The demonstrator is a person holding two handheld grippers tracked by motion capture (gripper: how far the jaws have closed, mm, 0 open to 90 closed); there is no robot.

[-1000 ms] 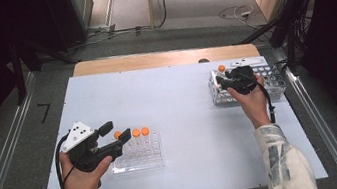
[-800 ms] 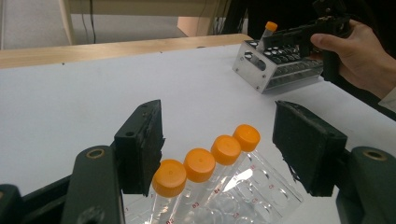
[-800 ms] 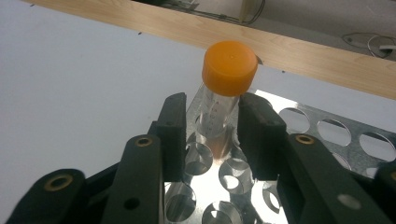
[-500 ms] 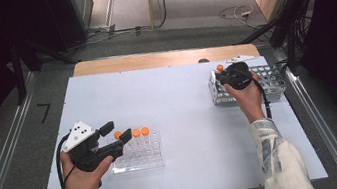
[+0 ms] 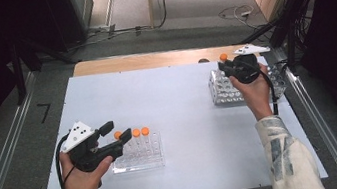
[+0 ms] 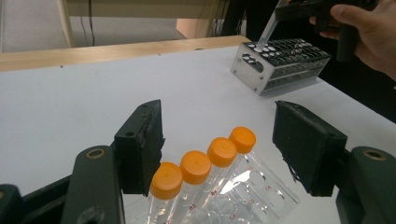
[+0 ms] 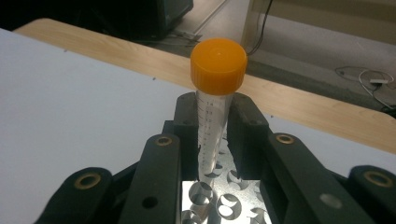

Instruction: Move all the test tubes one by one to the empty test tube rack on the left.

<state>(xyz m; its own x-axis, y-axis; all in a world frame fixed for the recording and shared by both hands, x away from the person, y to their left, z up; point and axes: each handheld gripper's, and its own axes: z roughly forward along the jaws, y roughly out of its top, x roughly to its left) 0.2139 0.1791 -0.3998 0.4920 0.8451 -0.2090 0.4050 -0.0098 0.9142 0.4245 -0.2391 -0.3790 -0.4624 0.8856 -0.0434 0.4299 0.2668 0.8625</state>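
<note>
Tube in hand: clear plastic tube with an orange screw cap [image 7: 212,116], clamped between the black jaws of the right gripper [image 7: 214,140] just below the cap; it stands close to upright, long axis vertical, cap on top, its lower end hanging just above the holes of the rack below.
Table: wide white tabletop [image 5: 172,99] with a strip of light wood along its far edge.
Metal rack: silvery metal rack with rows of round holes [image 5: 224,91], at the far right of the table, under the right gripper [image 5: 227,65].
Clear rack: transparent plastic rack [image 5: 138,157] near the front left, carrying a row of orange-capped tubes [image 6: 196,168] that lean away from the left gripper.
Right jaws: closed tight on the tube, pads pressing its wall from both sides; they have just been closing, with the tube between them.
Left jaws: the left gripper [image 6: 219,144] is held partly open, its pads either side of the capped row without touching any cap; nothing gripped.
Left hand: holds its gripper [image 5: 112,136] just left of the clear rack.
Change: a second ago the right gripper sat low over the metal rack; now it is higher, and the tube's cap shows clear above the rack top. The left gripper has not shifted.
</note>
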